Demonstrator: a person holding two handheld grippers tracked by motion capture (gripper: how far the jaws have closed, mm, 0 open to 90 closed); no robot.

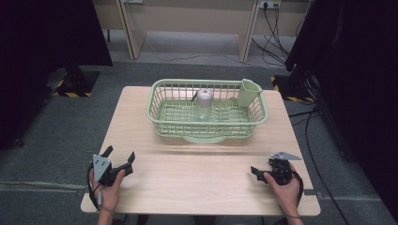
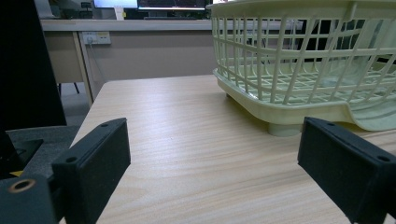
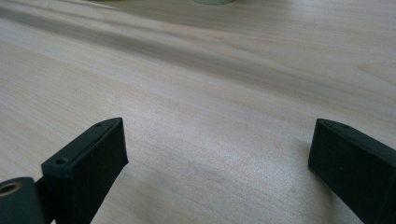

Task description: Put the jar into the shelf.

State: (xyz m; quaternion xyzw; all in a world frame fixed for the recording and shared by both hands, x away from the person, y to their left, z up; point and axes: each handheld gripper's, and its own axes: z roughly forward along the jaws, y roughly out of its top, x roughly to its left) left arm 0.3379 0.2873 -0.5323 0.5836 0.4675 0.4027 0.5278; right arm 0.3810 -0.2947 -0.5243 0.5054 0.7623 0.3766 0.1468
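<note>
Clearly nothing is grasped yet: the left tool (image 1: 119,157) and right tool (image 1: 263,174) rest released at the near table (image 1: 202,178) edge. Far off, the bottle (image 1: 204,104) stands upright inside the green basket (image 1: 157,110); next comes a forward reach.

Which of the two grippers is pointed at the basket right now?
The left gripper: the green basket shows past its open jaws. The right gripper faces bare table.
</note>
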